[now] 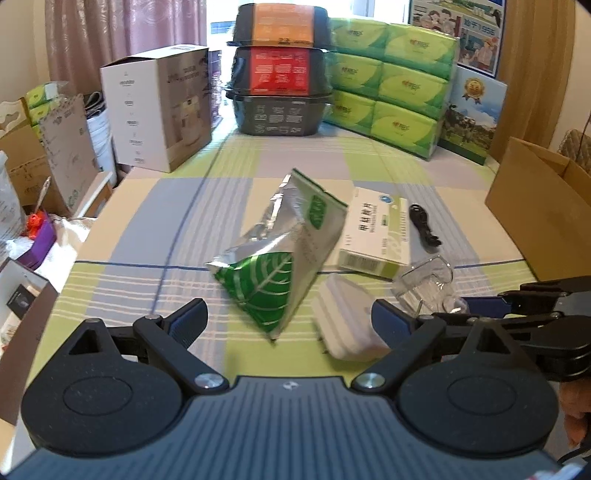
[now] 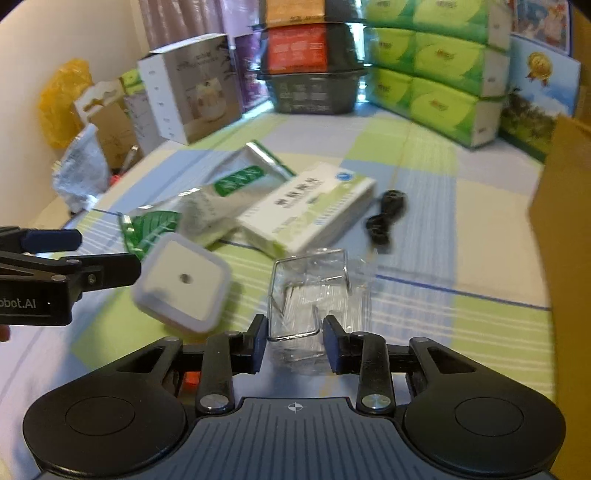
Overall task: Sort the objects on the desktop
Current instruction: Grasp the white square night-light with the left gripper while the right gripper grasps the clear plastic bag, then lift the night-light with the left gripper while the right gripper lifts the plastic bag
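Left gripper [image 1: 289, 322]: fingers spread wide with nothing between the pads; the foil pouch and the white square plug lie on the cloth just ahead of the gap. In the right wrist view its side carries white lettering, readable as "obot.AI".
Right gripper [image 2: 294, 343]: fingers set narrow on either side of the clear plastic packet; whether the pads actually press on it cannot be told.
Clear plastic packet [image 2: 317, 295]: near right of the table, just beside the near end of the medicine box; thin metal wire shows inside.
White square plug [image 2: 183, 282]: rounded square with a small dark dot at its centre, near the left gripper's right finger, partly over the green end of the pouch.
Foil pouch [image 1: 273, 258]: silver with a green leaf print and a green label, crumpled, centre of the table; the label text is too blurred to read.
Medicine box [image 1: 375, 234]: white and pale green, just right of the pouch, touching it; Chinese characters on top, not legible.
Black cable [image 1: 424, 227]: coiled, just right of the box.
Tablecloth [image 1: 155, 221]: green, blue and cream check.
Tissue packs [image 1: 391, 81]: green, stacked at the far right.
Brown cardboard box [image 1: 535, 206]: open, at the right edge.
Poster [image 1: 461, 29]: far right, printed "1956".
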Demonstrator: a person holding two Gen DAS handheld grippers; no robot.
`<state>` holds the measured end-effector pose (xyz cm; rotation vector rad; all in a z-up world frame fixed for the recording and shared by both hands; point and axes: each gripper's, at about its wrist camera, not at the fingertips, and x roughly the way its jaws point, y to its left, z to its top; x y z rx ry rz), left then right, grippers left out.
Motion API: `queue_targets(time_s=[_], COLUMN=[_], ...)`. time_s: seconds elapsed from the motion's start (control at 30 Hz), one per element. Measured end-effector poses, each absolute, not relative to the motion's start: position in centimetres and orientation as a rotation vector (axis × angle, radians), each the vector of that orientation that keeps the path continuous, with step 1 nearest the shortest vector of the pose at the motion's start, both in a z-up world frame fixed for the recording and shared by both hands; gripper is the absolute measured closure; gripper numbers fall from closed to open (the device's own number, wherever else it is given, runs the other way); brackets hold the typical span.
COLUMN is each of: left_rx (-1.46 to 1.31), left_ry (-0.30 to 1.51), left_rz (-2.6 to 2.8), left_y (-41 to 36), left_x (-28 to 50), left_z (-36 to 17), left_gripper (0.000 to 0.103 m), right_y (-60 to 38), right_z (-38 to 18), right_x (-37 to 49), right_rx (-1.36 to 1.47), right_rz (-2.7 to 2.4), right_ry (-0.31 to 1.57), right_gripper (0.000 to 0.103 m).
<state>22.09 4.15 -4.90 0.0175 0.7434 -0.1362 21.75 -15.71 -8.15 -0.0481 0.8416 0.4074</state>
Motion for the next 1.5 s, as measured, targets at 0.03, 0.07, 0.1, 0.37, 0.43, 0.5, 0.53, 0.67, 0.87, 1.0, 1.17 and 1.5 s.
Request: queue_targets(time_s=[0.03,0.07,0.1,0.37,0.43,0.5,0.53,0.67,0.87,1.0,1.17,1.5], left_rx=[0.024,0.033,0.046,0.104,0.110,0.127,0.137,0.183,0.322,0.335,0.300,0.238], left_ry=[0.740,0.738,0.736,0.789,0.802,0.804,0.797,0.782,0.747,0.778,0.790,0.768], left_rz=[-0.148,-0.160,-0.173,-0.210,-0.211,-0.204,-0.204,-0.219,-0.208,-0.191,-0.202,-0.290], left_y=[3.6,3.1,2.6,0.1,-0.1,-0.3,-0.4,-1.1,-2.9,-2.9,-2.2,-2.3], left_x=[22.2,22.3,22.4,23.8,24.1,24.1,24.1,24.0,23.6,23.9,23.8,23.2], left_z=[-5.0,-5.1,-5.2,-7.3,-7.7,-8.0,-8.1,-8.3,-8.9,-9.6,-9.3,-8.4], left_gripper=[0.010,0.010,0.010,0.026,0.033,0.035,0.035,0.033,0.026,0.030,0.039,0.054], right_y=[-16.1,-16.5,-17.0,-19.1,-18.9,-18.7,-18.8,-19.0,-19.3,-19.5,-19.5,-19.0], right_z=[-8.1,-8.2,-8.2,-8.1,-8.1,-8.0,-8.0,-8.0,-8.4,-8.6,-8.7,-8.1], right_x=[21.7,21.8,21.8,21.3,21.3,21.2,21.2,21.3,21.6,21.8,21.7,21.5], right_rx=[-0.049,-0.049,-0.050,-0.048,-0.063,-0.075,-0.075,-0.069,-0.063,-0.058,-0.051,-0.054], right_rz=[0.388,0.366,0.346,0.305,0.307,0.302,0.297,0.282,0.271,0.268,0.271,0.283], right_ry=[0.846,0.853,0.856,0.852,0.846,0.840,0.839,0.839,0.859,0.866,0.869,0.851], right_gripper=[0.074,0.074,0.074,0.073,0.069,0.055,0.046,0.043,0.043,0.043,0.043,0.074])
